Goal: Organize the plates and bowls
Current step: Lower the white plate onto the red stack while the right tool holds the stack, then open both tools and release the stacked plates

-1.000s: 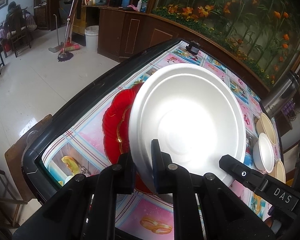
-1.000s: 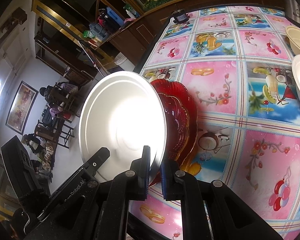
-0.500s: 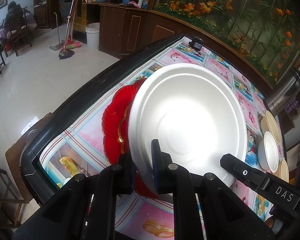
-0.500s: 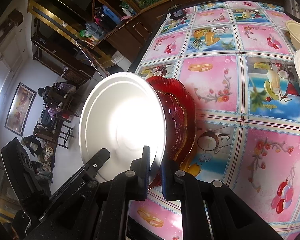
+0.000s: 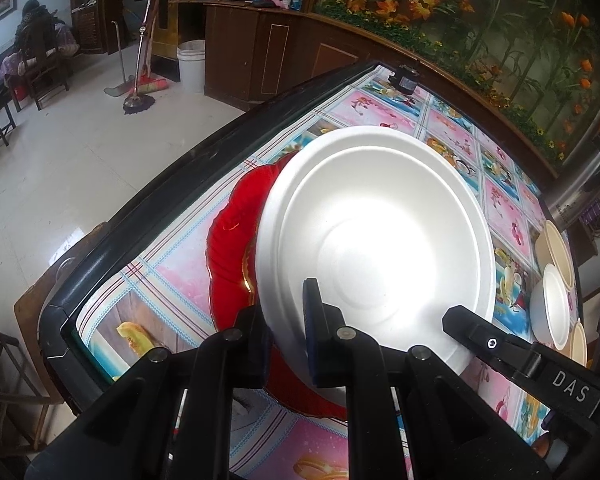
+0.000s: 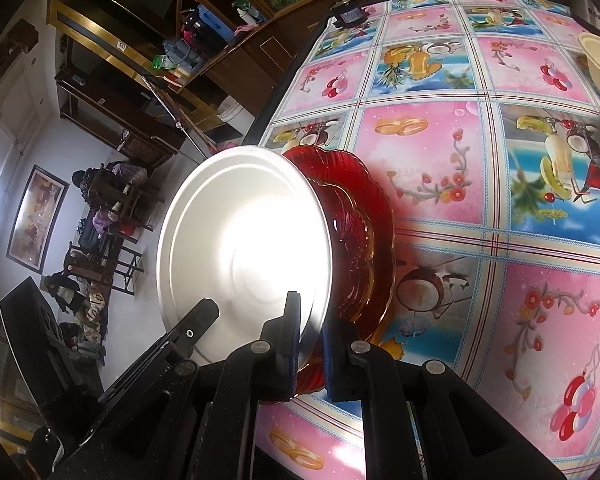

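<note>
Now the white plate [image 5: 380, 240] tilts steeply, hollow face toward the left camera, its lower rim over the red plates [image 5: 230, 248] on the tabletop [image 6: 420, 128]. Left gripper [image 5: 286, 320] clamps the near rim; right gripper [image 6: 310, 336] is clamped on the opposite rim. "DAS" reads on the right gripper's finger [image 5: 500, 350]. Bowls [image 5: 550, 300] sit well apart.
</note>
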The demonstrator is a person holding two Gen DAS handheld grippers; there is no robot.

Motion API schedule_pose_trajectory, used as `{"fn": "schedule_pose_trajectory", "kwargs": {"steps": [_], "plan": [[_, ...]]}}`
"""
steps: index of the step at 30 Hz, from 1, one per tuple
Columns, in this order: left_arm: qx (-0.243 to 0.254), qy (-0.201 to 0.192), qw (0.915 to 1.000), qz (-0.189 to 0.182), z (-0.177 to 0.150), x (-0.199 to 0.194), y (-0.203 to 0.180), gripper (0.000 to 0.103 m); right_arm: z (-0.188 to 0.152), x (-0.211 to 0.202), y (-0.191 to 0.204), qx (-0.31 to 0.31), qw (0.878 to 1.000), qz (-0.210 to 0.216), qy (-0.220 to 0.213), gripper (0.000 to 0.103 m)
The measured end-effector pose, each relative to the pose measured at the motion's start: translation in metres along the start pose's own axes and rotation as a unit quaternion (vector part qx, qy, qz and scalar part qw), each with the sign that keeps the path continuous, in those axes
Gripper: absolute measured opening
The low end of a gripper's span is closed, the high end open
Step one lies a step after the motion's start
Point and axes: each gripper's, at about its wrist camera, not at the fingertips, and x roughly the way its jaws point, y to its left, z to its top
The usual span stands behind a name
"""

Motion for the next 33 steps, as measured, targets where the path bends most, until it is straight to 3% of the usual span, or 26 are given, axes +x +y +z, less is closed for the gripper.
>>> {"fn": "schedule_pose_trajectory", "kwargs": {"steps": [23, 25, 27, 33], "plan": [[-0.021, -0.002, 0.9997, 0.014, -0.001, 0.006, 0.005, 0.013, 0.002, 0.013, 0.008, -0.011, 1.000, 0.000, 0.001, 0.013], [-0.020, 0.006, 0.9997, 0.015, 0.000, 0.008, 0.004, 0.021, 0.002, 0.013, 0.007, -0.009, 1.000, -0.006, 0.002, 0.016], [-0.024, 0.005, 0.9996, 0.011, 0.000, 0.008, 0.005, 0.030, 0.002, 0.013, 0.006, -0.008, 1.000, -0.011, 0.000, 0.030], [-0.035, -0.014, 0.9993, -0.003, 0.001, -0.003, 0.007, 0.049, 0.003, 0.002, 0.005, -0.011, 1.000, -0.013, -0.019, 0.037]]}}
